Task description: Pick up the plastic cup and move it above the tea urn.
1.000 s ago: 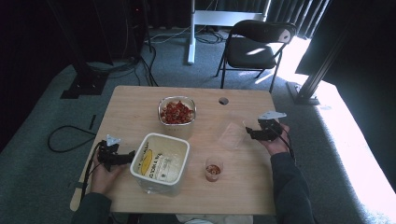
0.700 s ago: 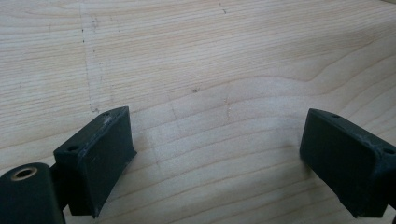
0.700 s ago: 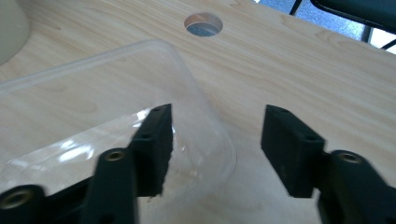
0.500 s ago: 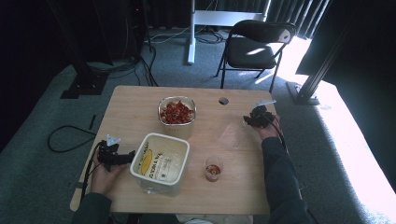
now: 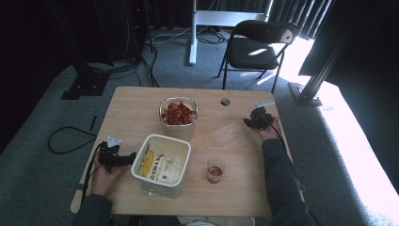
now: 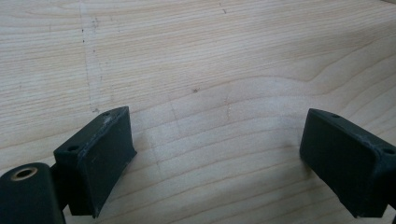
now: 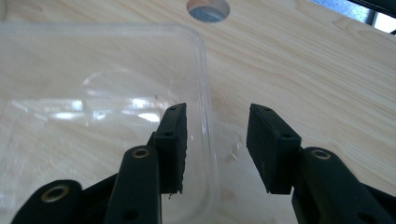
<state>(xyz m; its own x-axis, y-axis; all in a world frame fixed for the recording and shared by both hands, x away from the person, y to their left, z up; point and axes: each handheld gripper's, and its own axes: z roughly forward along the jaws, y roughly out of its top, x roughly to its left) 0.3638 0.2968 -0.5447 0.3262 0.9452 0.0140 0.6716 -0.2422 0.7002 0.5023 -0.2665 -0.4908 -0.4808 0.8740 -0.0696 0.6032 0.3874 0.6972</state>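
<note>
from the high view, the left claw [image 5: 123,159] rests beside the white tub [image 5: 162,163], and the right claw [image 5: 252,122] sits at the clear lid [image 5: 228,133] on the surface [image 5: 136,110]. the left gripper view shows jaws wide apart, empty. in the right gripper view the right claw [image 7: 216,140] is partly open, straddling the lid's [image 7: 98,100] edge; the thin plastic could slide away or buckle when pinched.

Clear flat rectangular plastic lid [image 5: 227,134] lying on the light wooden table [image 5: 244,188], right of centre, square glass bowl of red dried pieces [image 5: 178,113] behind a white open rectangular tub [image 5: 161,162], small clear cup [image 5: 214,170] holding red bits beside the tub
</note>
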